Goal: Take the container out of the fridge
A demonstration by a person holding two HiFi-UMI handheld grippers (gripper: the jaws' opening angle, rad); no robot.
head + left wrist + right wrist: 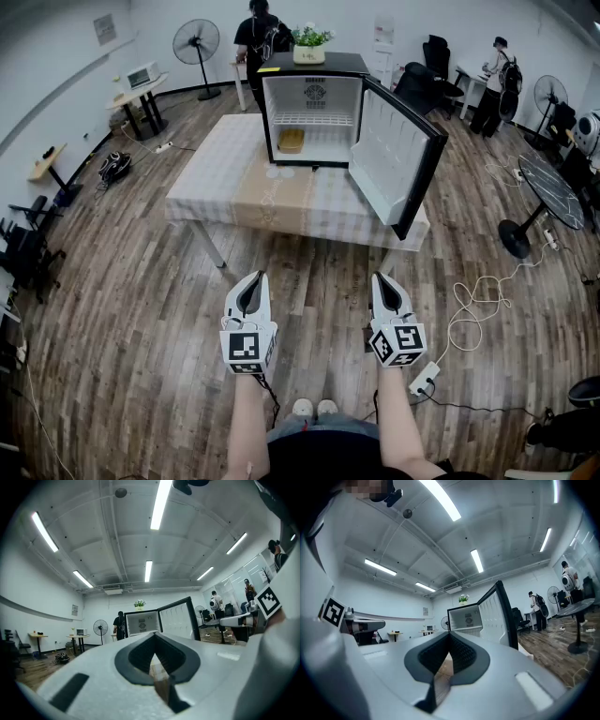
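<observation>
A small black fridge (pixel 281 67) stands on a cloth-covered table (pixel 253 192), its door (pixel 394 155) swung open to the right. A tan container (pixel 292 141) sits on the fridge floor at the left, under a wire shelf. My left gripper (pixel 256 276) and right gripper (pixel 381 277) are held side by side over the wooden floor, well short of the table, both shut and empty. The left gripper view looks past the closed left gripper (pixel 155 635) at the fridge (pixel 143 623); the right gripper view looks past the right gripper (pixel 450 634) at the fridge (pixel 466 619). The container is hidden in both gripper views.
A potted plant (pixel 310 42) sits on the fridge. Behind it stands a person (pixel 259 37); another person (pixel 494 80) is at the back right. Standing fans (pixel 197 42), chairs and side tables line the room. A power strip (pixel 424 378) and a white cable (pixel 473 305) lie right of my feet.
</observation>
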